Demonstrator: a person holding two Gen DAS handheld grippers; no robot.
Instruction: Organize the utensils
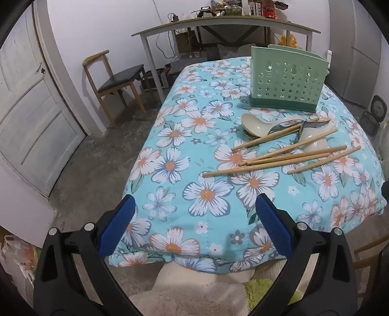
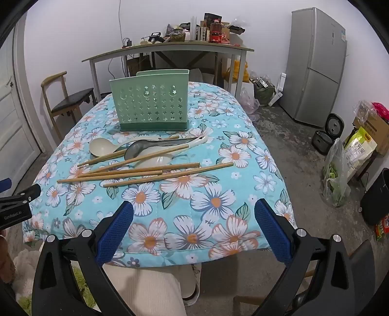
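A green perforated utensil holder (image 1: 288, 83) (image 2: 152, 105) stands upright on the floral tablecloth. In front of it lie several wooden chopsticks (image 1: 274, 161) (image 2: 145, 173) in a loose pile, with a cream ladle (image 1: 255, 124) (image 2: 101, 145), a grey spoon (image 2: 141, 147) and a white spoon (image 1: 313, 139) (image 2: 153, 161) among them. My left gripper (image 1: 194, 216) is open and empty above the table's near edge, well short of the pile. My right gripper (image 2: 193, 216) is open and empty, also near the front edge. The left gripper's body shows at the left edge of the right wrist view (image 2: 19, 199).
The table (image 1: 170, 167) (image 2: 243, 194) is covered by a blue flowered cloth. A wooden chair (image 1: 114, 80) (image 2: 68, 99) and a cluttered desk (image 1: 226, 21) (image 2: 170, 48) stand behind. A fridge (image 2: 318, 65), rice cooker (image 2: 325, 136) and bags (image 2: 340, 167) are on the right.
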